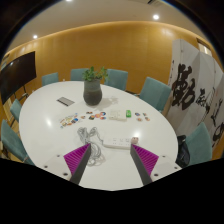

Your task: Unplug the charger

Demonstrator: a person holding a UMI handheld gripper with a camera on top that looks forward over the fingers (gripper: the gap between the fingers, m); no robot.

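A white power strip (118, 142) lies on the white oval table (40, 130), just ahead of my fingers and between them. A small pale plug or charger (134, 139) sits at its right end; I cannot make out its detail. A loose coil of white cable (91, 152) lies beside the left finger. My gripper (110, 158) is open and empty, with the magenta pads (77, 156) wide apart and low over the table's near edge.
A dark vase with a green plant (92, 91) stands mid-table. Small items (75, 121) and a dark flat object (66, 101) lie scattered around it. Teal chairs (155, 92) ring the table. A calligraphy banner (192, 95) hangs at the right.
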